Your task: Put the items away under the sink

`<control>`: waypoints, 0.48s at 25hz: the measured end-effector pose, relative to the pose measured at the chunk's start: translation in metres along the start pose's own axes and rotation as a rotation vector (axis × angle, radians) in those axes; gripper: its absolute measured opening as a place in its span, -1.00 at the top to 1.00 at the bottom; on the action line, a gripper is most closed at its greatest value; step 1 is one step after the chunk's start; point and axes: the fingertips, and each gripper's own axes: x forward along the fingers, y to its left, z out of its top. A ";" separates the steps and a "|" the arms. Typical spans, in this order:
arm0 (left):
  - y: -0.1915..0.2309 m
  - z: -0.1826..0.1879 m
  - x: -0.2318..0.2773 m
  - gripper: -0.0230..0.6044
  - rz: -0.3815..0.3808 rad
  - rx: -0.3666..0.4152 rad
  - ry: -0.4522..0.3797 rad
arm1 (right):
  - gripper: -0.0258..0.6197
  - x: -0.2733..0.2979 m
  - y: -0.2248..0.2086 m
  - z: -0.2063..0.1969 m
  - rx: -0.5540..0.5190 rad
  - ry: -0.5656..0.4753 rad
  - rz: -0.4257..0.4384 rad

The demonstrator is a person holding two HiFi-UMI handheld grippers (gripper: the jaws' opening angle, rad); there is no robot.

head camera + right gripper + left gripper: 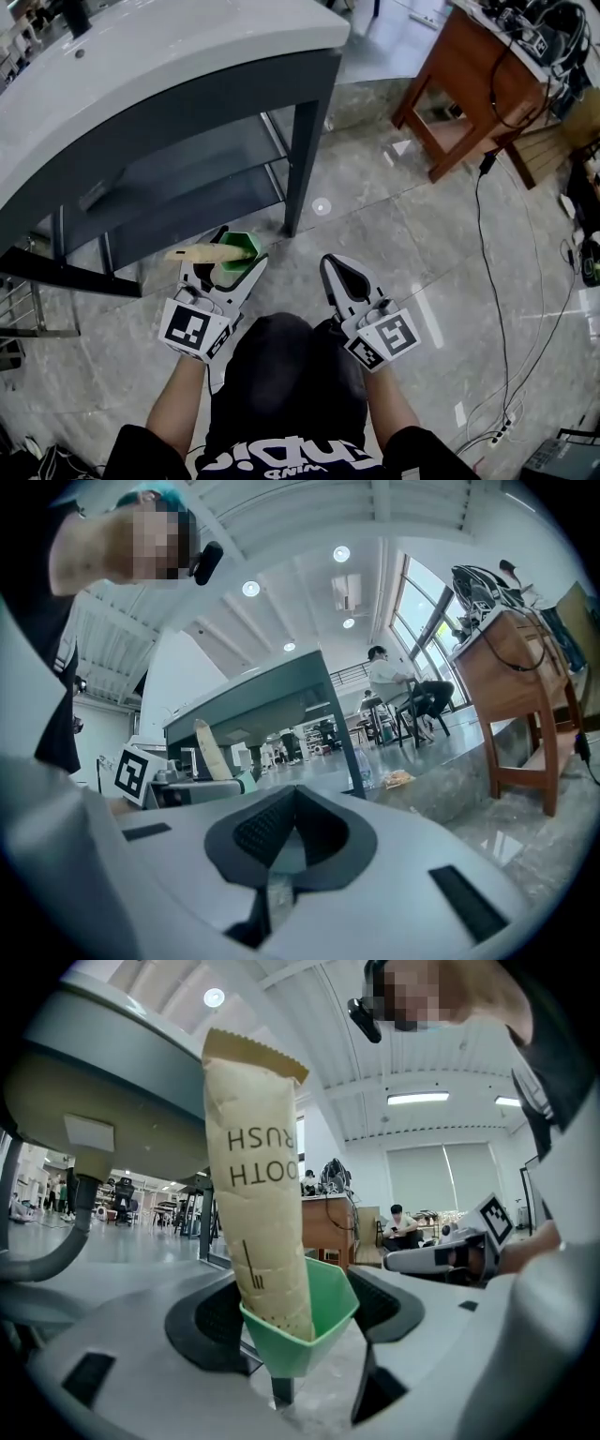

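My left gripper (230, 258) is shut on a green cup (240, 251), low in front of the sink cabinet. A tan paper toothbrush packet (199, 252) stands in the cup and sticks out to the left. In the left gripper view the green cup (314, 1321) sits between the jaws and the toothbrush packet (258, 1194) rises from it. My right gripper (339, 277) hovers beside it over the floor, shut, with nothing held. Its pads (253, 827) meet in the right gripper view. The grey sink cabinet (309, 103) has two open shelves (187, 178) below the basin.
A wooden table (469, 84) stands at the upper right, with a black cable (487, 244) running down over the marble floor to a power strip (502, 431). A metal rack (28, 309) is at the left edge. A person sits in the background (389, 682).
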 end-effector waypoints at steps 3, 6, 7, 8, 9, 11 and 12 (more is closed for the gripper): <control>0.000 -0.006 -0.001 -0.15 -0.007 -0.006 0.007 | 0.86 0.001 0.006 -0.004 -0.009 0.006 0.011; 0.003 -0.006 -0.002 -0.15 -0.009 -0.013 0.007 | 0.86 0.003 0.013 -0.004 -0.018 0.013 0.024; 0.005 -0.005 -0.002 -0.15 -0.007 -0.013 0.003 | 0.86 0.004 0.015 -0.003 -0.020 0.012 0.028; 0.009 -0.004 -0.001 -0.16 -0.005 -0.015 -0.002 | 0.86 0.005 0.017 -0.002 -0.021 0.011 0.030; 0.012 -0.003 0.001 -0.15 -0.003 -0.017 -0.007 | 0.86 0.005 0.019 -0.002 -0.023 0.010 0.032; 0.020 -0.002 0.007 -0.15 0.005 -0.008 -0.015 | 0.86 0.005 0.023 -0.003 -0.031 0.012 0.035; 0.024 -0.002 0.011 -0.15 0.008 0.001 -0.016 | 0.86 0.004 0.025 -0.004 -0.035 0.014 0.037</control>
